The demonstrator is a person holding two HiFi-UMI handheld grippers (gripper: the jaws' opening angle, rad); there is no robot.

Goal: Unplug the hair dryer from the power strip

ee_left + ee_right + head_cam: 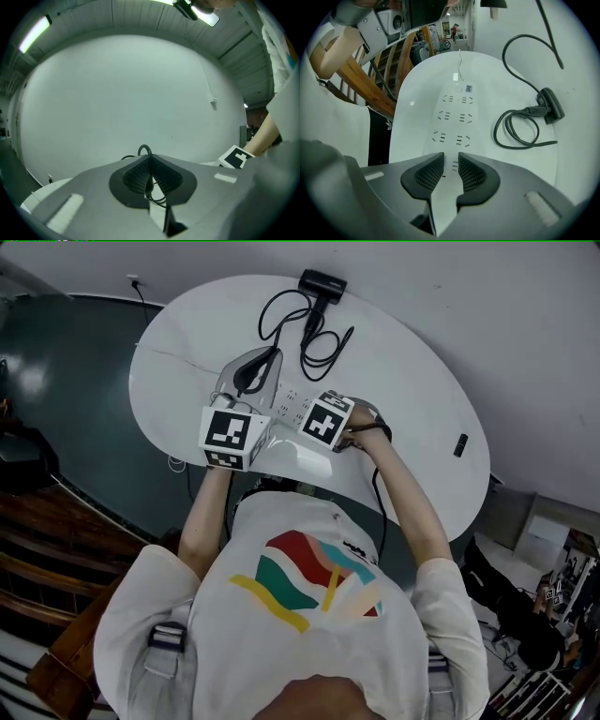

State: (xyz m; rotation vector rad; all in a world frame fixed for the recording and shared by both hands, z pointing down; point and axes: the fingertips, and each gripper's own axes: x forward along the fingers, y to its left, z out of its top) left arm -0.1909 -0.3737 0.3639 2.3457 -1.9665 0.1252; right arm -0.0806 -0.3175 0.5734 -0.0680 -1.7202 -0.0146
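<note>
The left gripper [149, 161] is pinched shut, I think on the black cord [144, 149]. The power strip [457, 115] holes look empty. The hair dryer [321, 285] lies far off. The right gripper [451, 161], a bit open, stands over the strip. Hold the strip flat and lift the cord gently.

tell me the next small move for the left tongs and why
Probably lower the left tongs and set the cord down on the table beside the power strip, then open. They are shut on the cord, every socket seen on the strip looks empty, and the right tongs stand open over it.
</note>
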